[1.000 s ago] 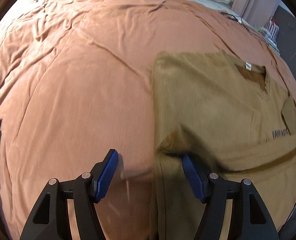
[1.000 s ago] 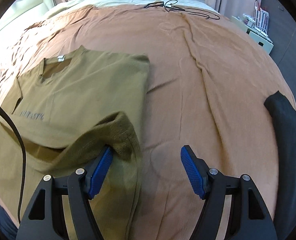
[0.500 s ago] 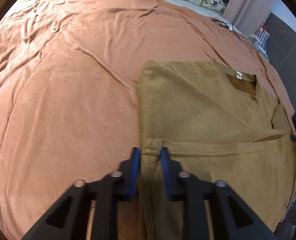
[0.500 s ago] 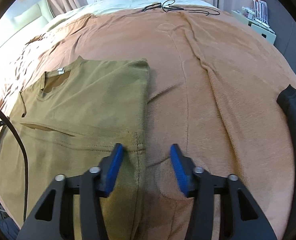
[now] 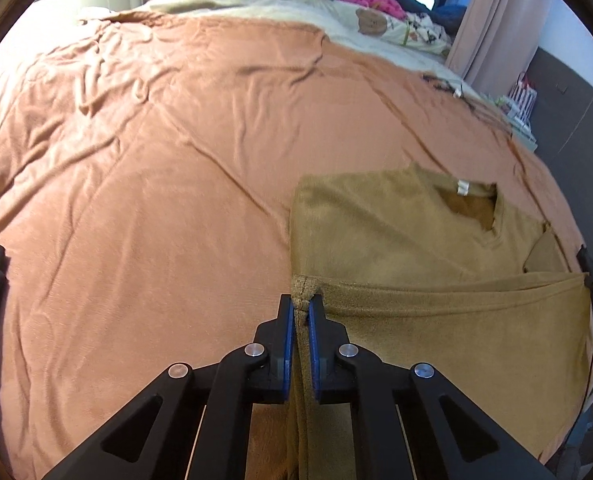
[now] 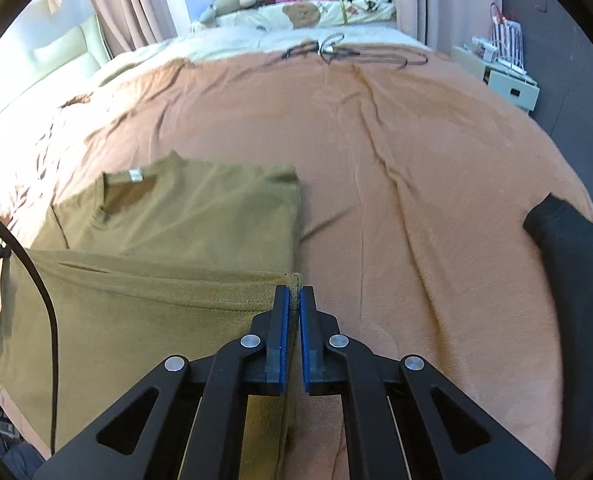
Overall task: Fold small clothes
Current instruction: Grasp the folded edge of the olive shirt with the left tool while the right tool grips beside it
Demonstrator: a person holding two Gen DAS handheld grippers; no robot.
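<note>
My left gripper [image 5: 301, 310] closing, fingers pinching left corner of shirt [image 5: 416, 248] hem. My right gripper [image 6: 291, 300] clamped on right hem corner. Hem edge stretched between both. Rest of olive shirt lies flat beyond on bed [image 5: 156, 160], collar farthest. Black garment [image 6: 572, 248] off to right. Pillows far.

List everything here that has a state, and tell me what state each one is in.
Left gripper: closing on the olive shirt's hem corner, cloth pinched between its fingers.
Right gripper: shut on the hem's other corner.
Olive shirt: sides folded in, collar at the far end, near hem drawn over the body.
Orange blanket: spread over the bed, wrinkled.
Black garment: lying on the blanket, apart from the shirt.
Cable: lying loose near the far edge.
</note>
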